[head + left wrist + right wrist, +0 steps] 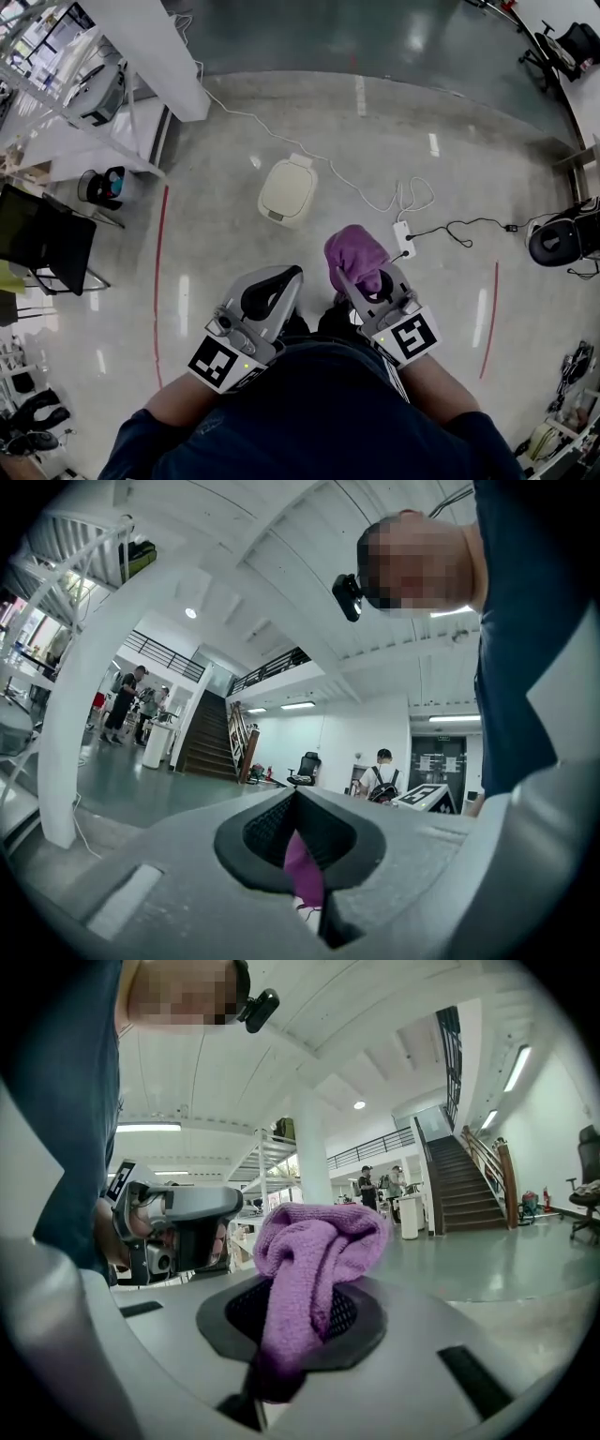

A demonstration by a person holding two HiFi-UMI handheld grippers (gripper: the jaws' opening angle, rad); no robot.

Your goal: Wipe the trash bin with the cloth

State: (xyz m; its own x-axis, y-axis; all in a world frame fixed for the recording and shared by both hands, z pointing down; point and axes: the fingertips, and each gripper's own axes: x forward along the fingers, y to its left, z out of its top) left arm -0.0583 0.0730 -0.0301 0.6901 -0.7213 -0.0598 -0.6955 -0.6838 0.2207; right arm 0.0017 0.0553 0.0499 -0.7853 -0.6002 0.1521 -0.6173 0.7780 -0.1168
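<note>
The left forearm, in a dark blue sleeve, is bent in close to the torso. The left gripper (292, 275) is held just in front of the body and angles forward and a little to the right. In the left gripper view the left gripper's (296, 795) jaws are closed tip to tip with nothing clamped; a purple sliver shows through the gap below the tips (it seems to lie beyond the jaws, not in them).

Ahead, well apart from both grippers, the cream trash bin (286, 190) stands on the pale floor (216, 244) with its lid down.

The right forearm is tucked in the same way. The right gripper (364, 279) is beside the left one and points forward. Its jaws are pinched on the purple cloth (354, 251). In the right gripper view the cloth (314, 1241) bunches into a fold above the right gripper (292, 1327).

Farther right a white power strip (403, 238) lies on the floor.
</note>
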